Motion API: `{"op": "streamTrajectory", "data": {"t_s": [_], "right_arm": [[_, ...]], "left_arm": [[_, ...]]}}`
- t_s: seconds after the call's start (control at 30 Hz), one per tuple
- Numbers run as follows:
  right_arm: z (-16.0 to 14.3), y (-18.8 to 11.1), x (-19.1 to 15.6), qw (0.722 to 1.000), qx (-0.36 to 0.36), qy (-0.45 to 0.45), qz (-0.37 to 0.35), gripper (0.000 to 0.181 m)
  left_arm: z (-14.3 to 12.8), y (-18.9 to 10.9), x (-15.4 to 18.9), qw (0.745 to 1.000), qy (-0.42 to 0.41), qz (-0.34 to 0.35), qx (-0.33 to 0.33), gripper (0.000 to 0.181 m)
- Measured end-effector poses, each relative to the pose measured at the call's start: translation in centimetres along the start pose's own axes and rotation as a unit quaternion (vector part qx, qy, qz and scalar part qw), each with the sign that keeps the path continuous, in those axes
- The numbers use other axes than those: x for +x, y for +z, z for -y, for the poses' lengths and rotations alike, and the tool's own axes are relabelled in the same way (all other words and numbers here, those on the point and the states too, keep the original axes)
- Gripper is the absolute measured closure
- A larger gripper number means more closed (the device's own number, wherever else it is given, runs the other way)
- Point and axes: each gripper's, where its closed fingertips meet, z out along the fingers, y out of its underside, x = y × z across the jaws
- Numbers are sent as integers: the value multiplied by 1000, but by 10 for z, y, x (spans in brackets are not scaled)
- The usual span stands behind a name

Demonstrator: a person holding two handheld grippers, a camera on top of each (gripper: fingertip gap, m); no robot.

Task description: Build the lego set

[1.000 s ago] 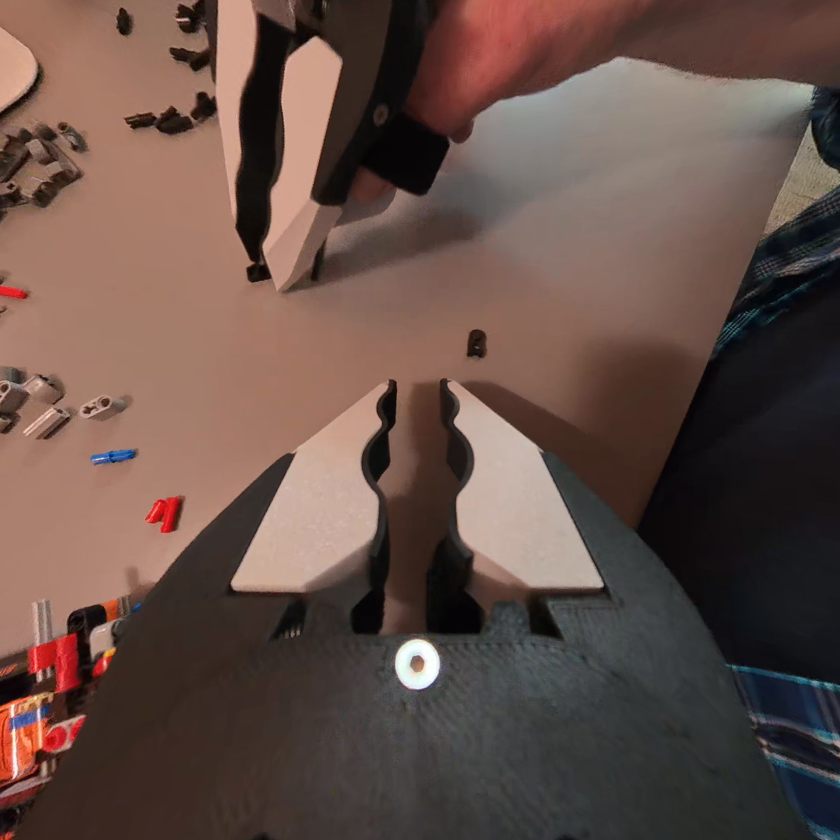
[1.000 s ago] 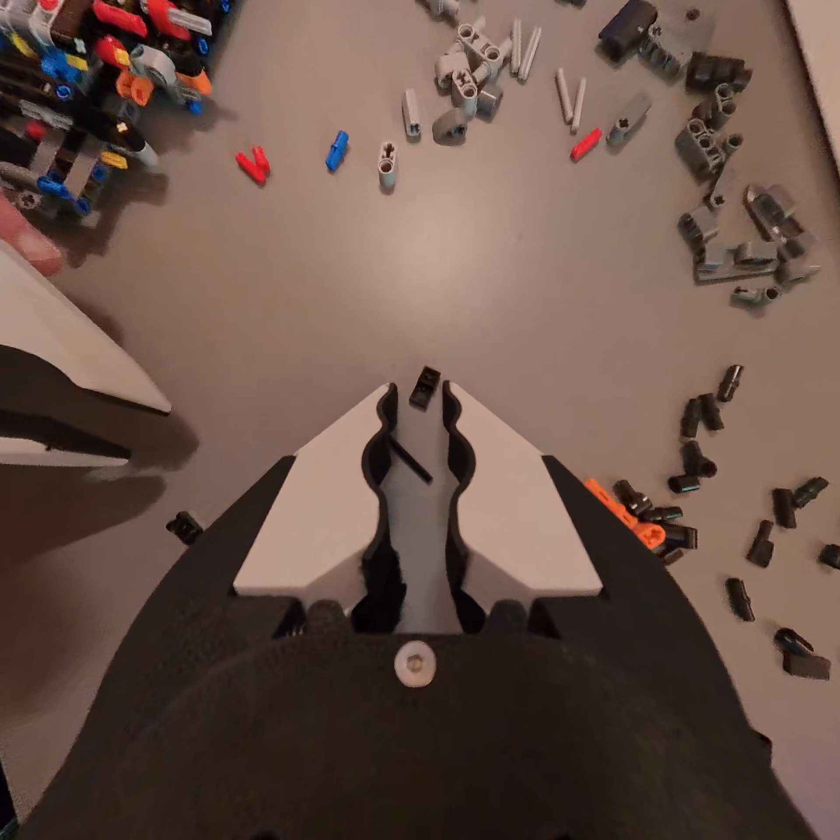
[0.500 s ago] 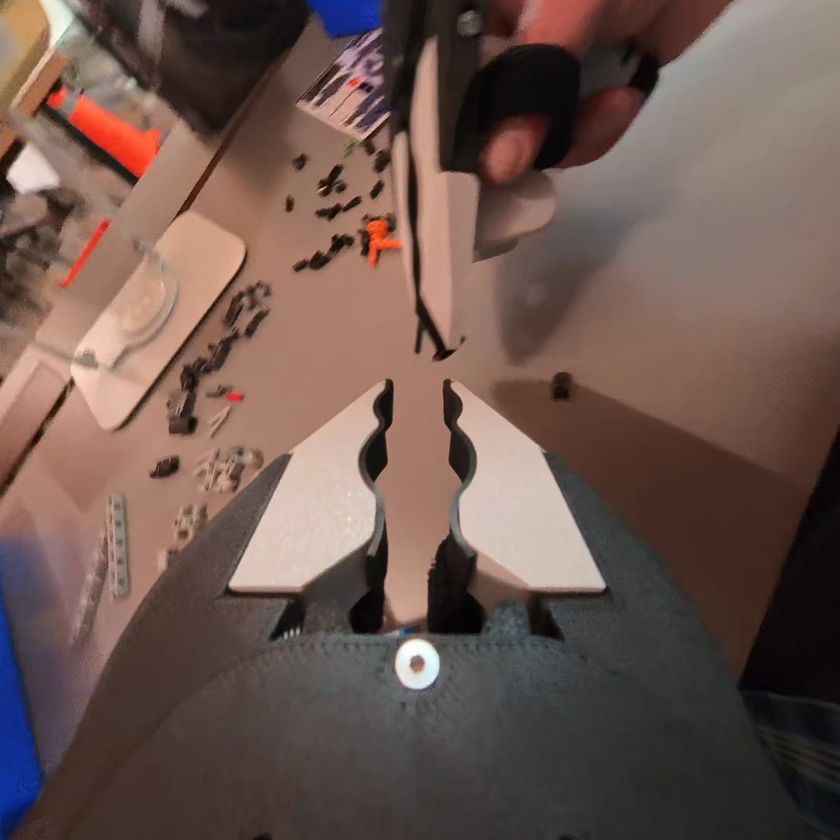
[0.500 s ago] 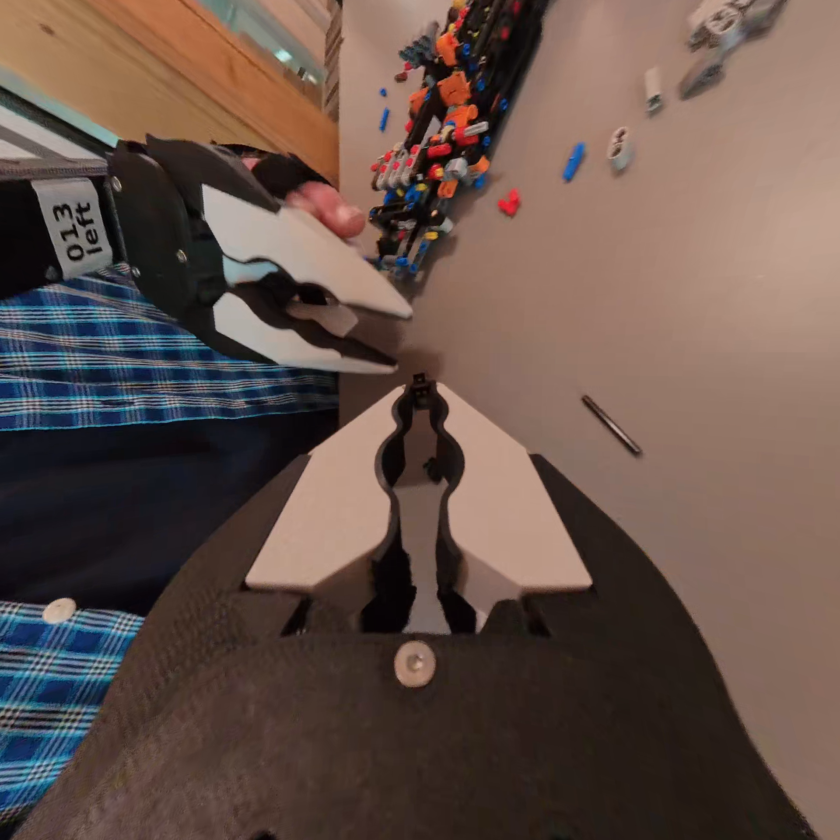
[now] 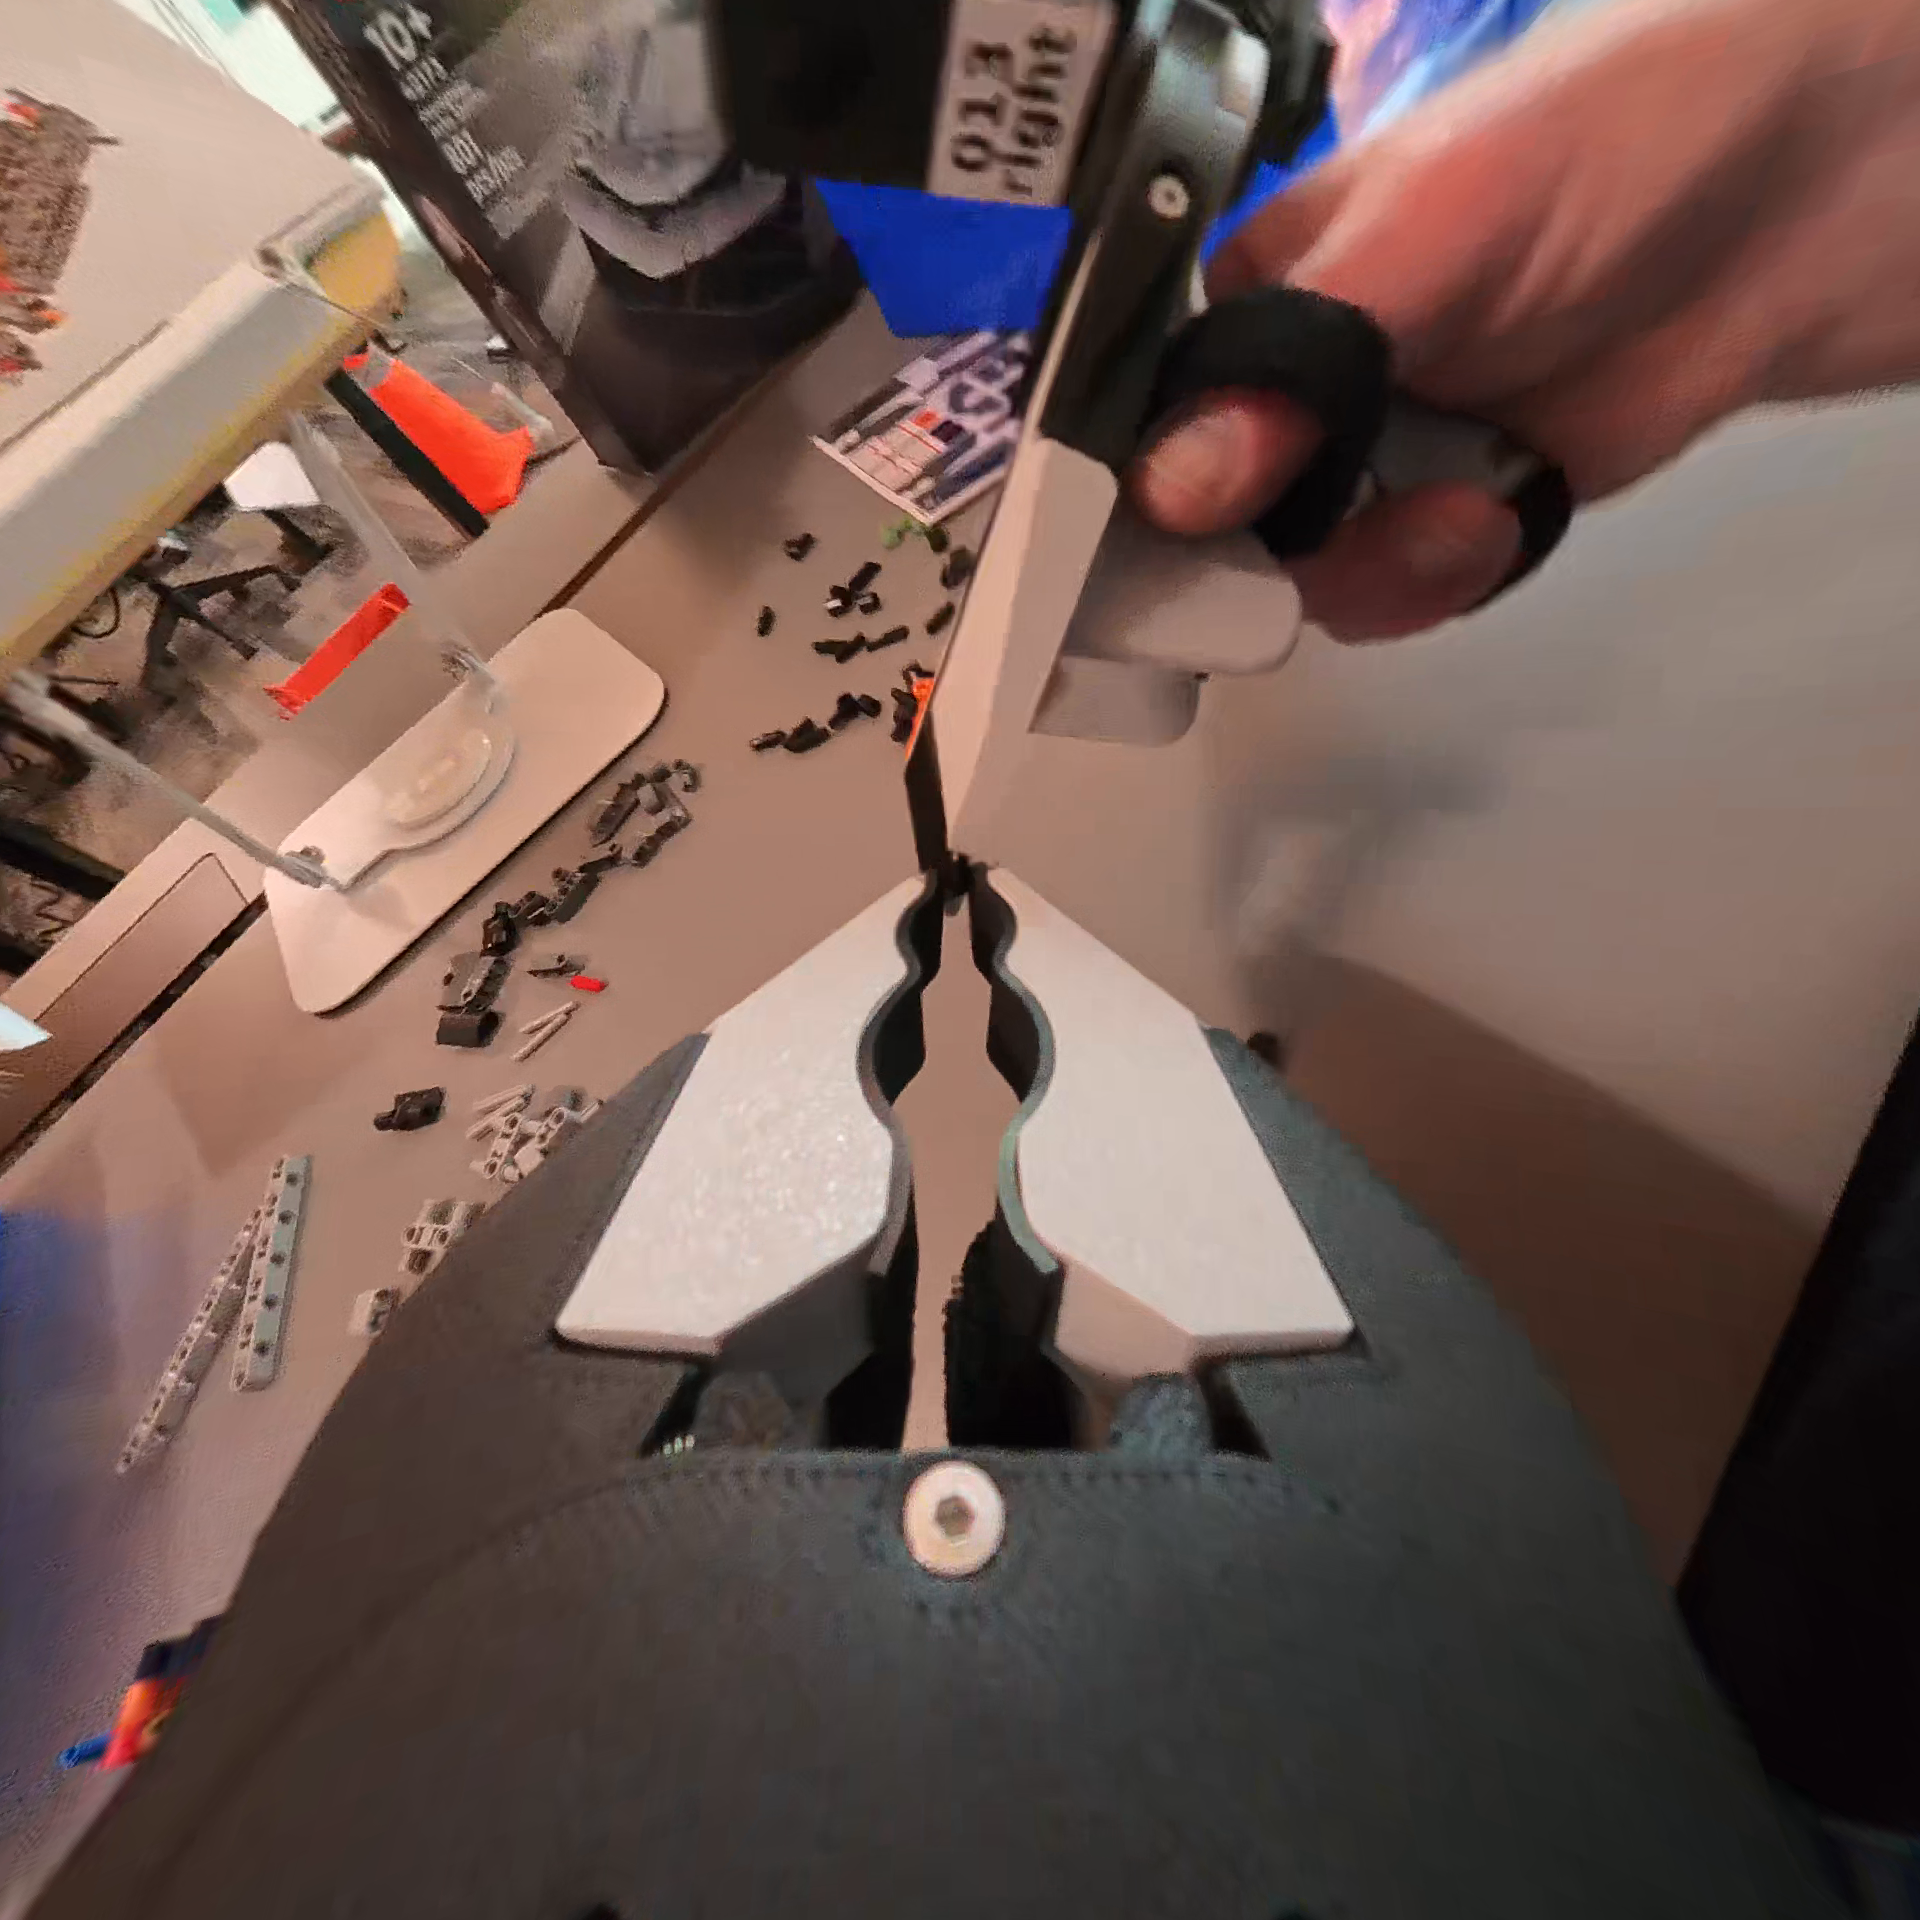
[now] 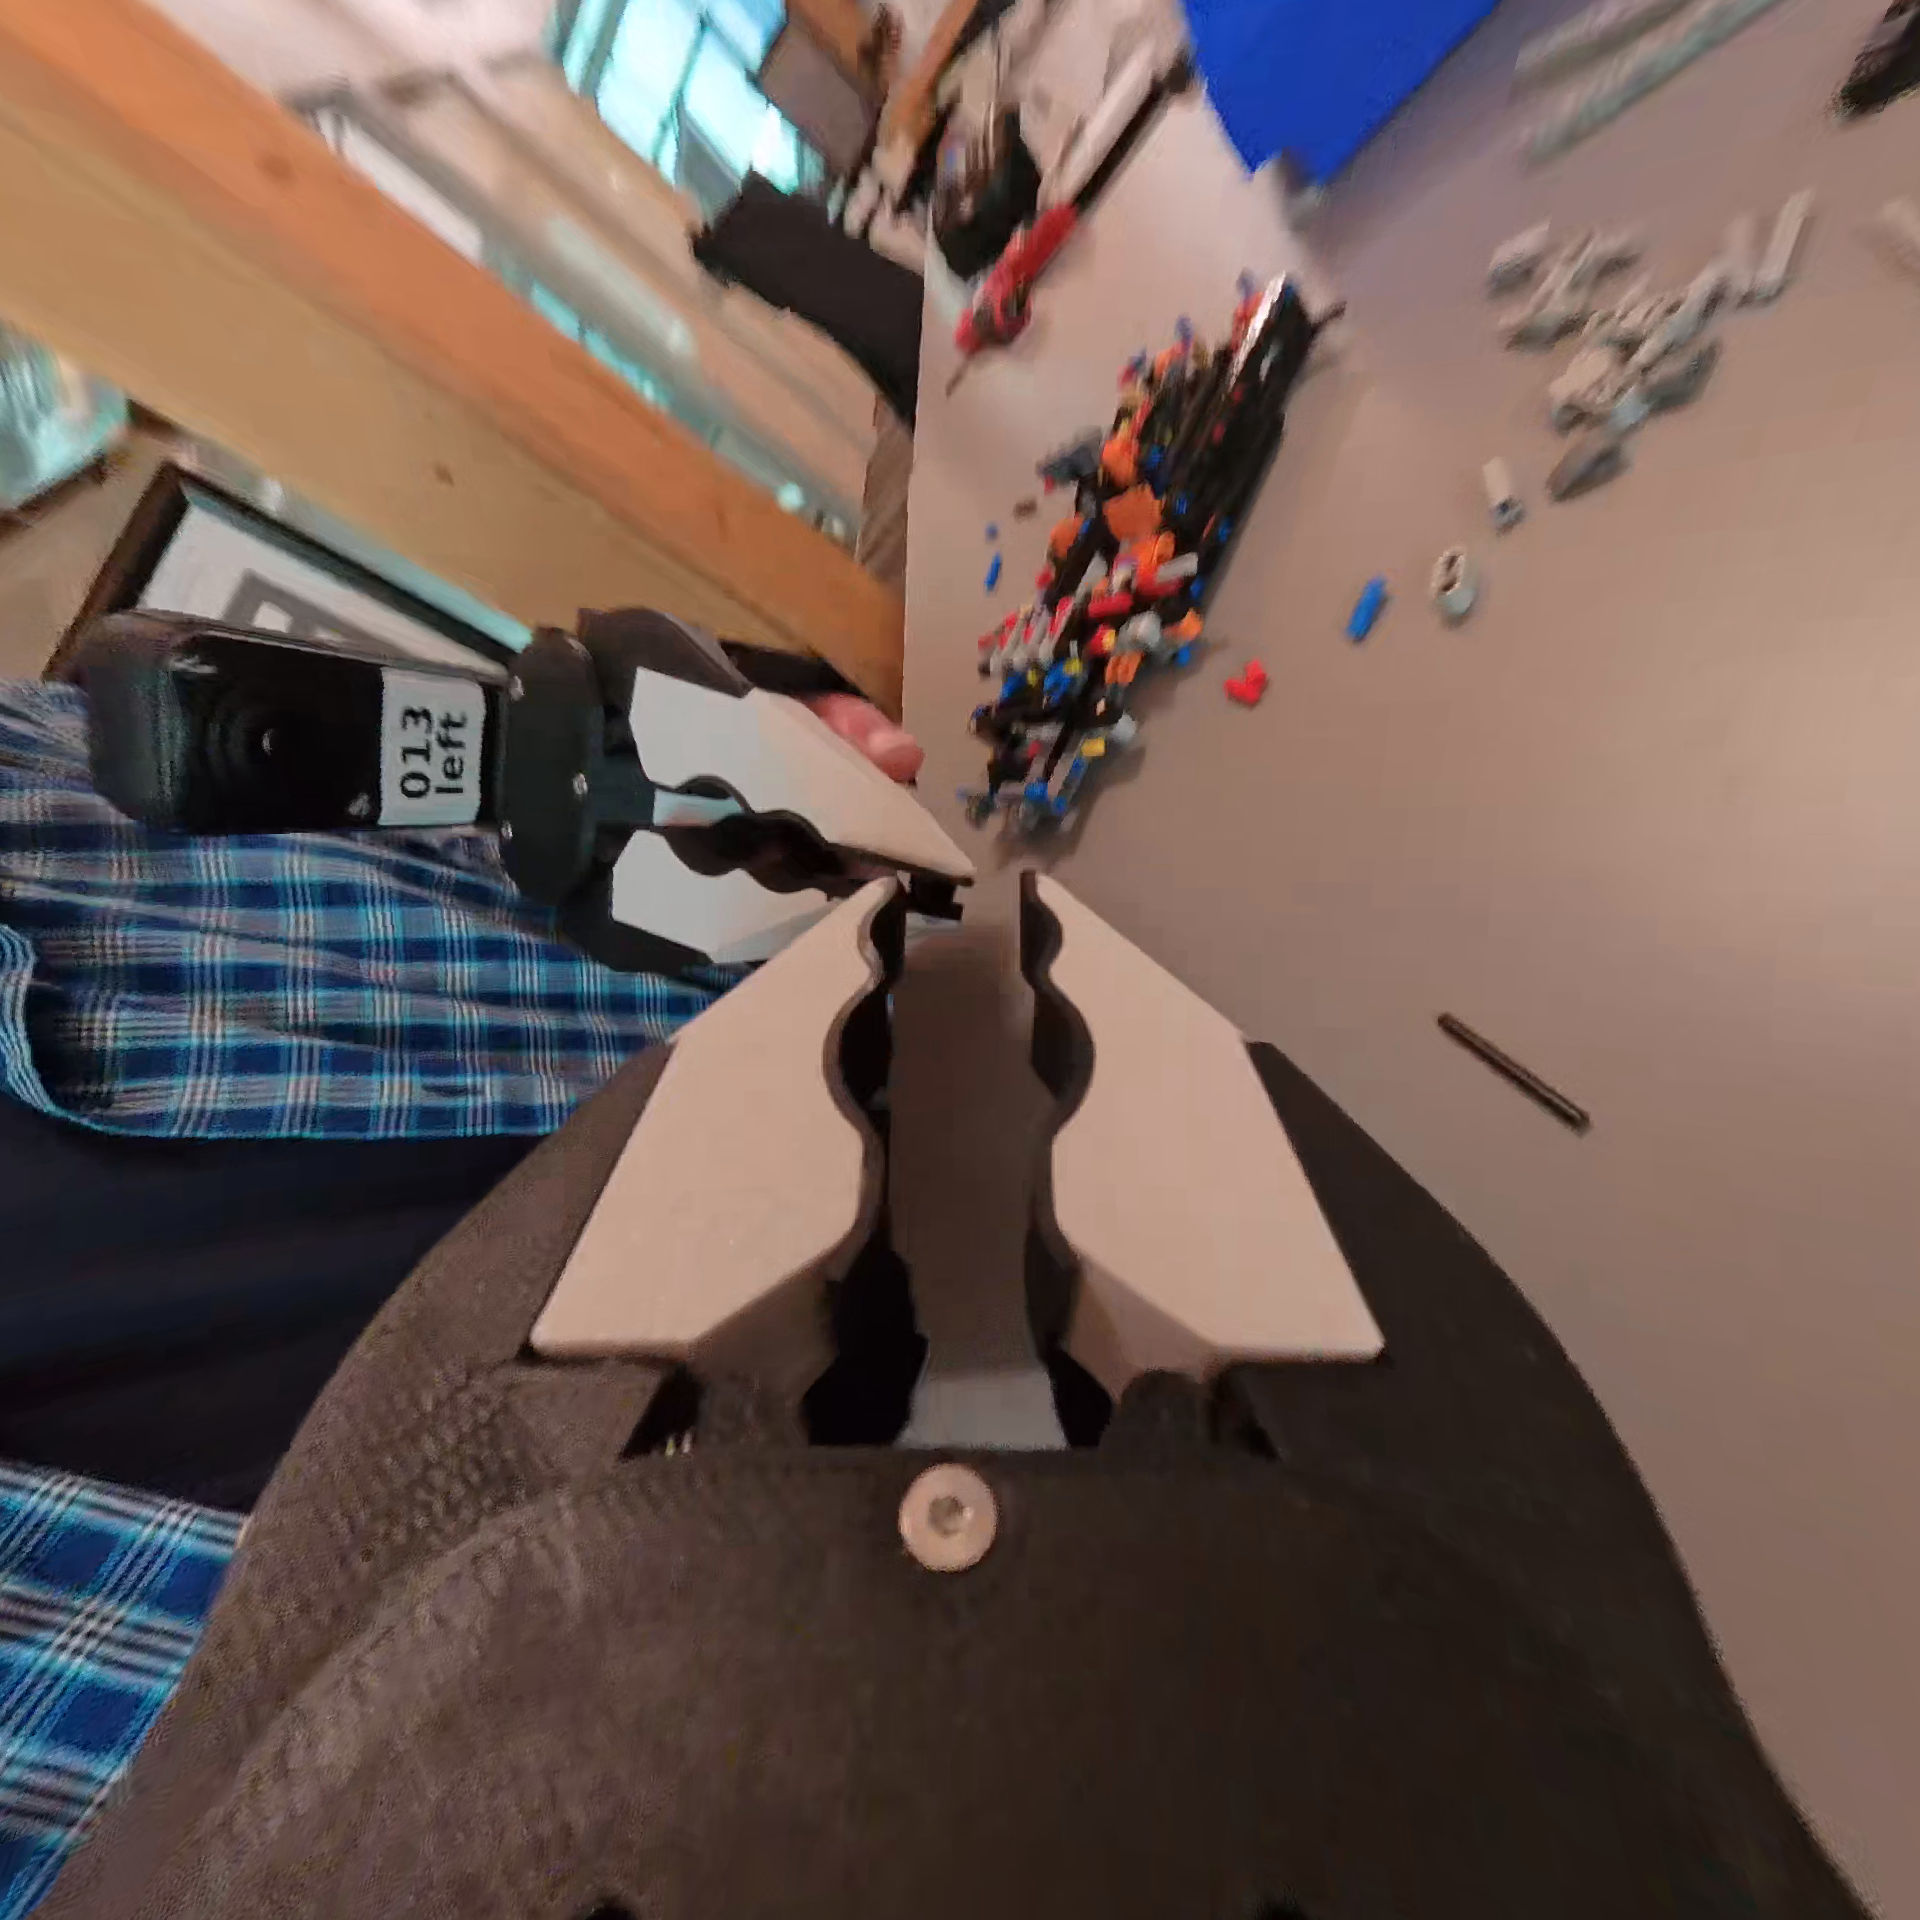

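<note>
My left gripper [image 5: 954, 883] is shut on a small black lego piece [image 5: 952, 871] at its tips, held above the grey table [image 5: 1507, 831]. My right gripper [image 6: 958, 883] is open, its tips on either side of that piece [image 6: 932, 896]. In the left wrist view the right gripper [image 5: 935, 831] comes down from above, edge on, tip to tip with mine. In the right wrist view the left gripper [image 6: 940, 883] comes in from the left. The colourful part-built model [image 6: 1122, 582] lies farther off on the table.
A thin black axle [image 6: 1512, 1070], a red piece [image 6: 1245, 681], a blue pin [image 6: 1366, 608] and grey pieces [image 6: 1621, 343] lie loose. Black pins [image 5: 842, 644], grey beams [image 5: 260, 1278], a white stand base [image 5: 468, 810] and a sticker sheet [image 5: 925, 436] lie on the left. A person's plaid shirt [image 6: 312, 987] is by the table edge.
The right gripper picked the small black piece off the table and lifted it. Both grippers came tip to tip. The left gripper closed on the piece and the right gripper opened.
</note>
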Motion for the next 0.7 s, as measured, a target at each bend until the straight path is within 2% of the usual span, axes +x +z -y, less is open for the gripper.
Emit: {"op": "streamTrajectory", "data": {"t_s": [0.03, 0.13, 0.33, 0.47, 0.7], "right_arm": [[4, -4, 0, 1000, 28, 0, -3, 157], [9, -11, -4, 997, 78, 16, 10, 163], [14, -4, -17, 989, 130, 39, 50, 168], [14, -3, -17, 986, 146, 51, 54, 176], [16, -7, -19, 989, 147, 16, 23, 176]], "left_arm": [[3, -1, -1, 1000, -12, -2, 9, 176], [9, -4, -6, 999, -19, 9, 28, 177], [14, -4, -8, 999, -7, 30, 35, 177], [15, -6, -11, 998, 8, 58, 30, 177], [20, -5, -10, 997, -12, 61, 43, 175]]}}
